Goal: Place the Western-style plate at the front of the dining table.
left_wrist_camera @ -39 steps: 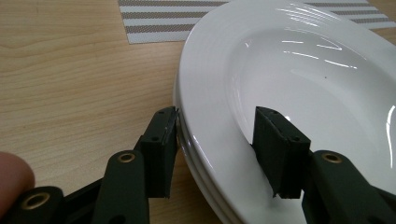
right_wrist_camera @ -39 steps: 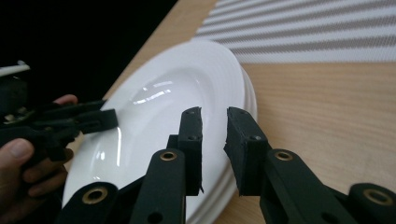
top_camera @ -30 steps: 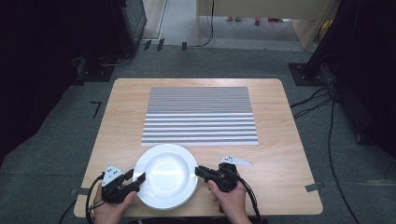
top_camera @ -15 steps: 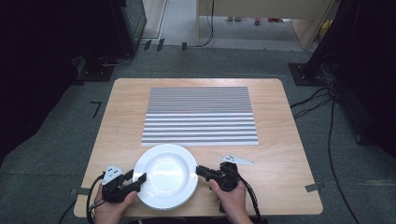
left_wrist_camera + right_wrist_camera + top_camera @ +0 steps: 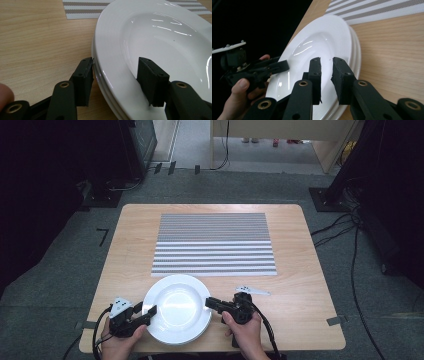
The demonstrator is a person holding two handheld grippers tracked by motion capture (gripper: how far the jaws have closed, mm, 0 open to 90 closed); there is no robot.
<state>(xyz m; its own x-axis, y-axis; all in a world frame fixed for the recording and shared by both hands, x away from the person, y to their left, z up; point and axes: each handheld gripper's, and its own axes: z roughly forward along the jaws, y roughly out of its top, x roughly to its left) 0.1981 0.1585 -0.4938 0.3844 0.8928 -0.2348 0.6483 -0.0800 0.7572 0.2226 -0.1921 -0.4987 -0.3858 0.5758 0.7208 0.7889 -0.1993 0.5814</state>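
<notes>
Two tools flank the plates (image 5: 176,309), a white stack lying flat at the near edge of the surface (image 5: 300,270), just short of the striped mat (image 5: 215,244). Your right tool (image 5: 327,72) pinches the top plate's rim; your left tool (image 5: 115,77) straddles the opposite rim, jaws spread and just opening. Lifting is left, by my reading. Being round, the plates have no long axis and face bowl-up.

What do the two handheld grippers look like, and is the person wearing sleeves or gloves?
Both grippers are black. The left gripper carries a grey three-cornered plate on top. Each has two flat, blocky jaws on arms with brass-coloured rivets, seen in the gripper views. A black cable trails from the right gripper, and another loops from the left. The hands are bare: no gloves, and no sleeves in view.
</notes>
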